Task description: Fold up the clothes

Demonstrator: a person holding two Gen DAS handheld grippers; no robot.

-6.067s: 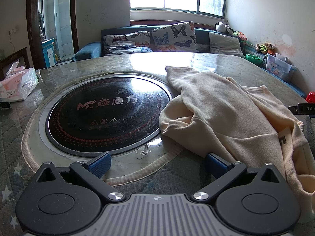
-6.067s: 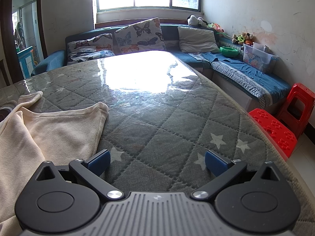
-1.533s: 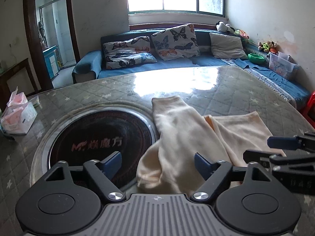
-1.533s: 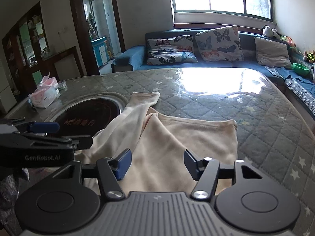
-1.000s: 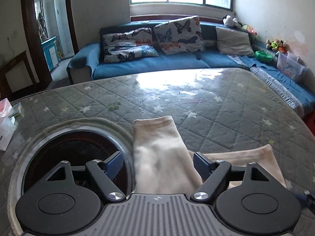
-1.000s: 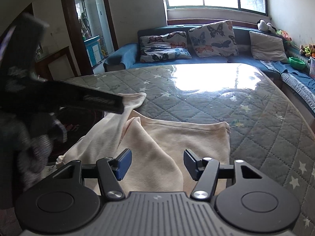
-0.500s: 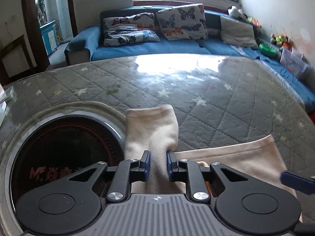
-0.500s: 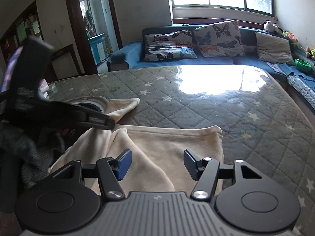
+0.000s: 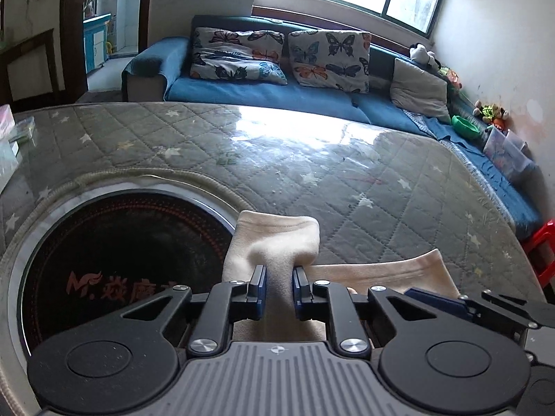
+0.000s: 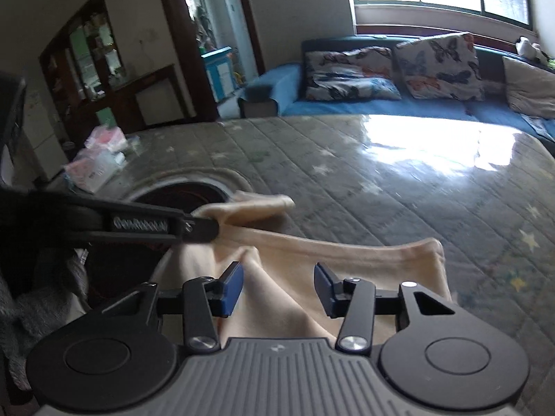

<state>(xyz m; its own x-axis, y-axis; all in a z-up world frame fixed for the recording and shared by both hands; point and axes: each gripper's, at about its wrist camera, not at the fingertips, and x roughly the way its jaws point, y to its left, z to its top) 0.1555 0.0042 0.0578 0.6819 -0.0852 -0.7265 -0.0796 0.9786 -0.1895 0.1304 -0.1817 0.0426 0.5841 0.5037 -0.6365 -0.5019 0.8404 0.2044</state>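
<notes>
A cream sweatshirt (image 10: 381, 263) lies on the quilted table, its sleeve (image 9: 277, 239) reaching the rim of the round cooktop. My left gripper (image 9: 279, 289) is shut on that sleeve just behind the cuff, and the cloth bunches up between the blue pads. In the right wrist view the left gripper (image 10: 204, 228) comes in from the left, holding the sleeve off the table. My right gripper (image 10: 278, 289) hovers over the garment's body near its hem. Its jaws are closing with a raised fold of cloth between them, but the pads do not press on it. The right gripper (image 9: 451, 303) also shows at the right of the left wrist view.
A black round cooktop (image 9: 121, 242) is set into the table (image 9: 347, 159) at the left. Tissue packs (image 10: 100, 170) lie at the table's far left edge. A blue sofa (image 9: 277, 93) with cushions runs behind, and a red stool (image 9: 541, 242) stands at the right.
The left jaws, wide around the sleeve a second ago, have closed on it and raised the cuff. The right jaws have narrowed, and that gripper has swung left over the garment.
</notes>
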